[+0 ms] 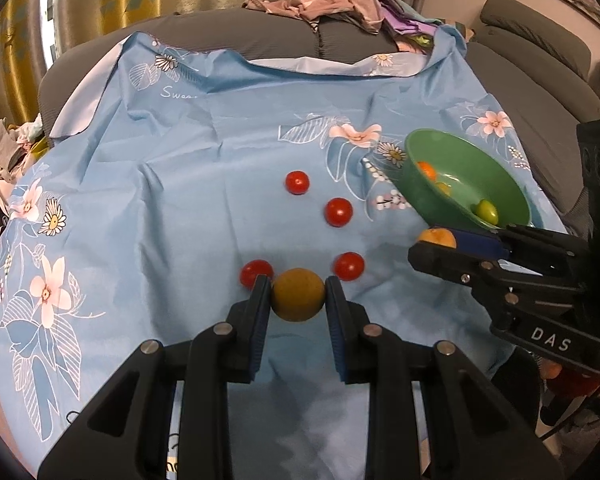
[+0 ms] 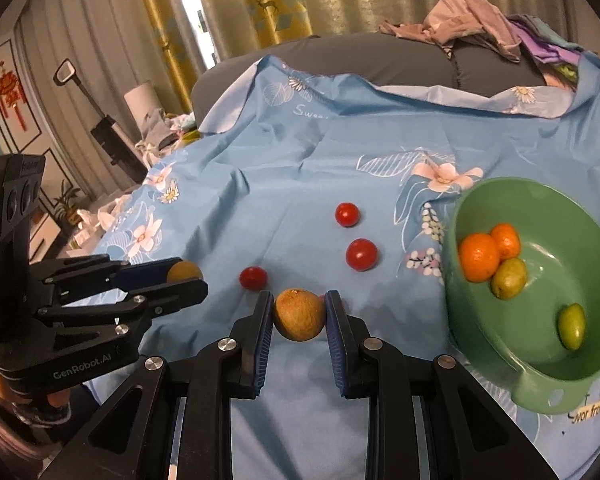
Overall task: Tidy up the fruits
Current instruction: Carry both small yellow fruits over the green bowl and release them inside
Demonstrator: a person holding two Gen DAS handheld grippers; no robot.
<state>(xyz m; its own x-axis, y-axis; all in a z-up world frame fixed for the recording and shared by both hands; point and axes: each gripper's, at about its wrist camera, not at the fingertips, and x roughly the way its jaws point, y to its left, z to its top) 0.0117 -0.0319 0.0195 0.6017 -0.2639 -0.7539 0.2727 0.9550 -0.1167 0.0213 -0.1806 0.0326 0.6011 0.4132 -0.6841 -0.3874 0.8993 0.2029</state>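
Observation:
My left gripper is shut on a brown round fruit; it also shows in the right wrist view. My right gripper is shut on another brown round fruit, seen from the left wrist view just in front of the green bowl. The green bowl holds two oranges and two green fruits. Several red tomatoes lie on the blue floral cloth beyond both grippers.
The cloth covers a grey sofa seat. A pile of clothes lies on the sofa back. Yellow curtains hang behind. More clutter sits off the left edge.

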